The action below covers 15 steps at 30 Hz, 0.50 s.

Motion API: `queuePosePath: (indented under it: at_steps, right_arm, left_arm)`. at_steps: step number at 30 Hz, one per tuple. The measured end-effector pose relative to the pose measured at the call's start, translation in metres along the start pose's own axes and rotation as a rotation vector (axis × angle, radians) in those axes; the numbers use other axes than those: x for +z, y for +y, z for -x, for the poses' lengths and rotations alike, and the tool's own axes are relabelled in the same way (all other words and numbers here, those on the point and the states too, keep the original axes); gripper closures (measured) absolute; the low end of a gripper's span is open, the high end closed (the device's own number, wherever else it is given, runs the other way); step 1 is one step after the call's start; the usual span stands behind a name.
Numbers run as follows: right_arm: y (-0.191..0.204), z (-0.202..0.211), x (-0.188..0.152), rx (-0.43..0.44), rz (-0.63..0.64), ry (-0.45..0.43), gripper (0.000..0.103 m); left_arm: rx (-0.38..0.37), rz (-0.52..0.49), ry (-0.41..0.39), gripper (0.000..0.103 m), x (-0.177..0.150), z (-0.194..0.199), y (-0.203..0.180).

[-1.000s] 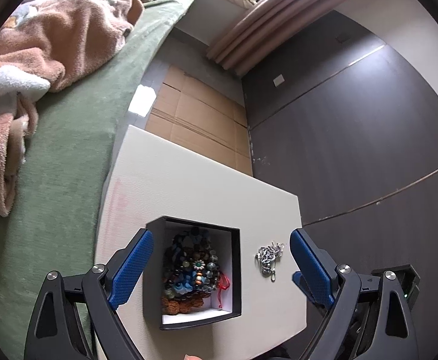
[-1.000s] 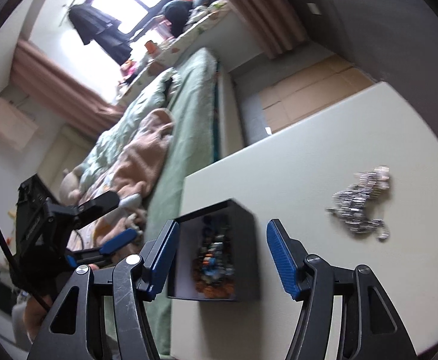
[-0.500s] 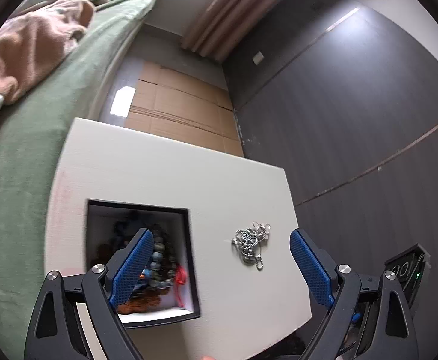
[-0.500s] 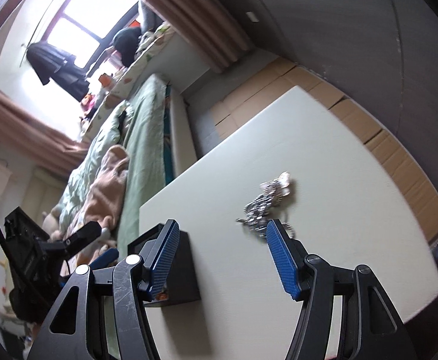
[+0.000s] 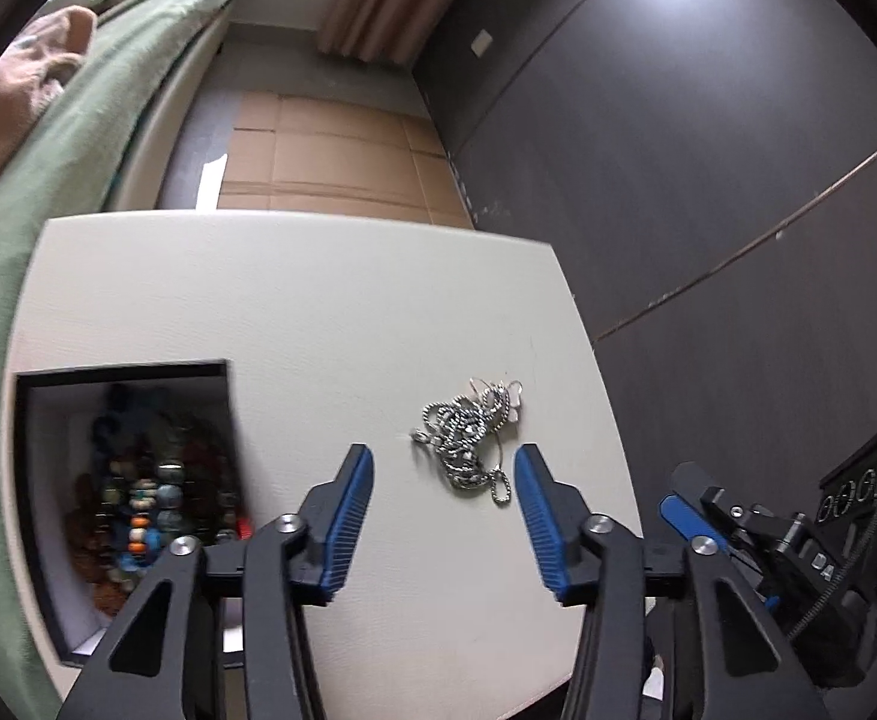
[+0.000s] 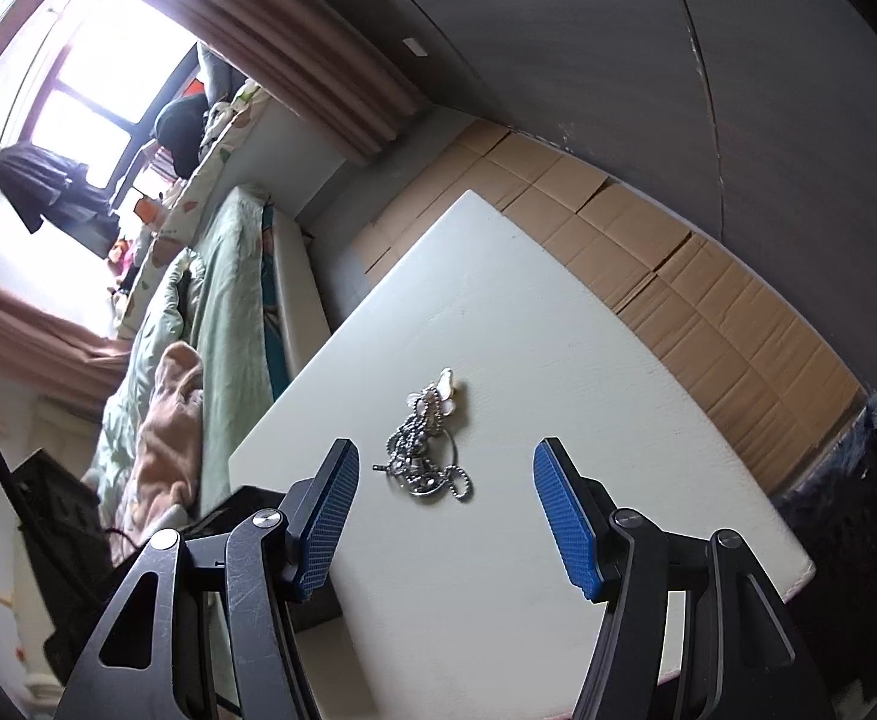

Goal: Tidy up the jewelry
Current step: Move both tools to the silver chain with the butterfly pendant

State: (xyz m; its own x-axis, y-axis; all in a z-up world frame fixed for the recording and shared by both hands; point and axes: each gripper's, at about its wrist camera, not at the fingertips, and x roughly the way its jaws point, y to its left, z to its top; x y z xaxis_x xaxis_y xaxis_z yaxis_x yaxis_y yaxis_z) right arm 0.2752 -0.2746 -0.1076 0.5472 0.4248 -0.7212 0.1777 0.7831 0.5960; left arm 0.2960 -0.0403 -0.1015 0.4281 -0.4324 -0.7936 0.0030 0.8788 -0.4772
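— Jaws first: on our left gripper (image 5: 443, 495) they are closing from a much wider spread, yet the blue pads (image 5: 351, 513) still stand apart with nothing pressed between them. What else has changed?

— We have swung both tools rightward across the white table (image 5: 294, 300). A second ago the left one straddled the black box (image 5: 123, 369); now that box sits off to its left, and the tangled silver chain (image 5: 468, 441) lies just beyond the fingertips, centred in the gap.

— And our right gripper (image 6: 441, 495)?

— Half open as before, holding nothing. From its side the silver chain (image 6: 429, 453) lies just past the tips too, nearer its left pad (image 6: 327, 516) than its right.

— So what does that mean for the tidying?

— We judge the beaded pieces in the box are done with, and the chain is the next thing to lift. The left tool looks lined up, though it appears not yet low enough to touch.

— Where must the chain go?

— Likely into the box, near left on the table.
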Motion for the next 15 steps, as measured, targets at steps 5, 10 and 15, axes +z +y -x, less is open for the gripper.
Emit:
queuePosePath:
  at_steps: [5,10,15]
  right_arm:
    - [-0.008,0.001,0.002,0.003,-0.005,0.006,0.041]
    - [-0.023,0.003,0.006,0.003,-0.032,0.016,0.041]
    - [-0.035,0.005,0.010,0.008,-0.060,0.016,0.041]
  left_arm:
    - [0.068,-0.035,0.036,0.067,0.001,-0.027,-0.011]
    - [0.131,-0.032,0.064,0.071,0.003,-0.045,-0.006]
    - [0.148,-0.016,0.065,0.071,0.008,-0.059,-0.004]
